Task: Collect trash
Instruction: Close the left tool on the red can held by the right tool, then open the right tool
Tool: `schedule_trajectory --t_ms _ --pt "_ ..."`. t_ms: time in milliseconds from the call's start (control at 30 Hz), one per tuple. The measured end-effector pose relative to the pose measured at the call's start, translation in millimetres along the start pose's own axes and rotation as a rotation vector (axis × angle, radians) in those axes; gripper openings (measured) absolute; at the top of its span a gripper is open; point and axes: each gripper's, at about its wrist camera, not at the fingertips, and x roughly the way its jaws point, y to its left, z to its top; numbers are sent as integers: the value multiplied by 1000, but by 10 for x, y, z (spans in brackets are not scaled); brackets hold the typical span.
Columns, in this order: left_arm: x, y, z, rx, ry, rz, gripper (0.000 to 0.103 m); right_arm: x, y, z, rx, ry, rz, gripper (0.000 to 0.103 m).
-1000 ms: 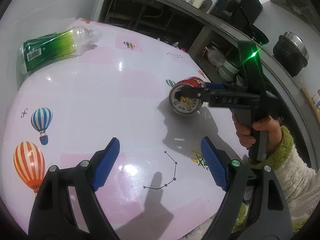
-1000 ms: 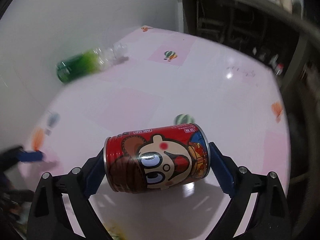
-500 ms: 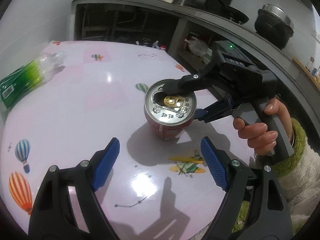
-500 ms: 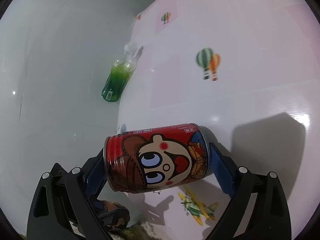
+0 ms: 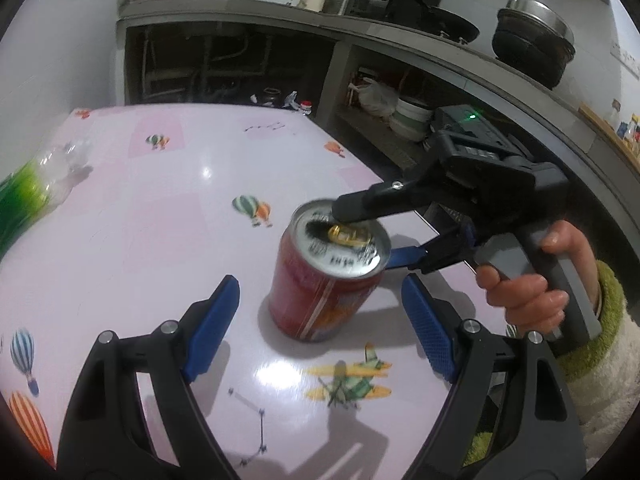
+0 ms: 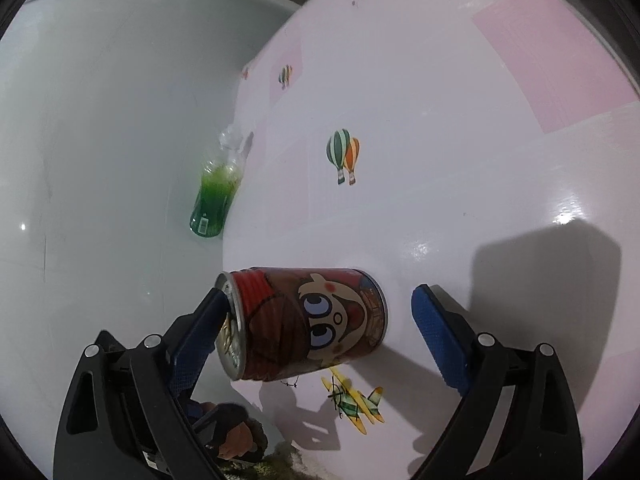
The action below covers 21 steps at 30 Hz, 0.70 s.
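Observation:
A red cartoon-print can (image 5: 324,276) stands upright on the pink table (image 5: 140,220), a little ahead of my open, empty left gripper (image 5: 320,332). My right gripper (image 6: 320,328) is open around the can (image 6: 308,320): one finger (image 6: 196,332) lies against the can's top, the other pad stands clear of its base. In the left wrist view the right gripper's upper finger (image 5: 380,200) crosses the can's lid. A green plastic bottle (image 6: 214,196) lies on its side at the table's wall edge; it also shows in the left wrist view (image 5: 28,192).
The table carries balloon and airplane prints. A white wall (image 6: 100,120) runs along the bottle side. Behind the table stands a kitchen counter (image 5: 400,40) with dark shelves, bowls (image 5: 412,114) and a pot (image 5: 532,44). The table's right edge (image 5: 360,160) drops off toward the shelves.
The right gripper turned the can upright, set it on the table, and opened: one pad now stands clear of the base. The left gripper came closer to the can.

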Motion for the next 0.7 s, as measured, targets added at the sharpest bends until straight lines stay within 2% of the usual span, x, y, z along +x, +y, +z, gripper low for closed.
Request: schedule_trajectory --t_ms 133,300,367,500,700 --pt "173 -113 77 76 6 15 79 -212 -34 -48 -5 -51 32 91" --pt "395 -255 89 169 26 79 79 -441 -159 -94 15 -94 35 91" --pt "442 -259 99 171 28 90 77 -518 -213 -119 23 -106 32 91" --pt "492 -192 107 140 36 99 63 -573 -250 -133 34 -117 31 91" --pt "369 -71 32 114 34 140 63 -584 -67 4 -3 -97 47 91"
